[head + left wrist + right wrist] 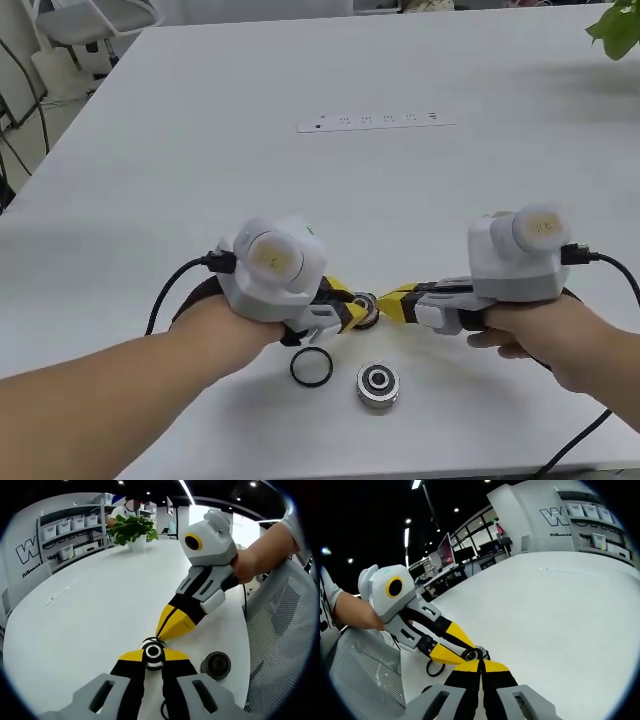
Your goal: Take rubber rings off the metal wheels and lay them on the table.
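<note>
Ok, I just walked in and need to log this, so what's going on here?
A person works with a tool in each hand. The left tool is clamped on a small metal wheel, and the right tool, shut, touches the wheel's rim with its tips. One rubber ring already lies loose on the table beside a second wheel.

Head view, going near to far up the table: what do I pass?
loose wheel → clamped wheel in the left gripper → power strip. The loose rubber ring sits level with the loose wheel, so I leave it out.
</note>
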The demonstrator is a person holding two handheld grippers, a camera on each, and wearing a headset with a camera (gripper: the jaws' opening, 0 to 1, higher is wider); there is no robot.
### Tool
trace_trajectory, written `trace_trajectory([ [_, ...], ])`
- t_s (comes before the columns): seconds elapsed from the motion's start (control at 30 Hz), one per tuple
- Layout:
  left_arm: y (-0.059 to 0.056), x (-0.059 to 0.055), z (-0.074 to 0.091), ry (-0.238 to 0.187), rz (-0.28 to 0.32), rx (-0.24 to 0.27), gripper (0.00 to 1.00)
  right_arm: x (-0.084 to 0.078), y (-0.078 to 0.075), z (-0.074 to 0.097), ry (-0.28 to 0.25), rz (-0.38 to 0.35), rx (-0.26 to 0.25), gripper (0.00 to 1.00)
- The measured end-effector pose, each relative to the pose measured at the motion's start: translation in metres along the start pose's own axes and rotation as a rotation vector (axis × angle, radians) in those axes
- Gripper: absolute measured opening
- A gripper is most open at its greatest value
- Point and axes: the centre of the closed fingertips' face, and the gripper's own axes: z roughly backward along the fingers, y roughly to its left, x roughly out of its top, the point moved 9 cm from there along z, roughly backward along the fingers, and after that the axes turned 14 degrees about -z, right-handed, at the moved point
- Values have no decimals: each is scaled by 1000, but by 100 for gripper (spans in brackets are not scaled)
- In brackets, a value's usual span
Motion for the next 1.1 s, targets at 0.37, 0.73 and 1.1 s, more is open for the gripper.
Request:
trace_trajectory([
  [0.37,0,0,0,2,-4,2,7,1,2,-4,5,24,15,0],
  [0.73,0,0,0,2,-5,6,7,0,5,-5,5,29,25,0],
  [1.1,-1,0,1,-1,-6,3,7,0,9,-6,3,37,39,0],
])
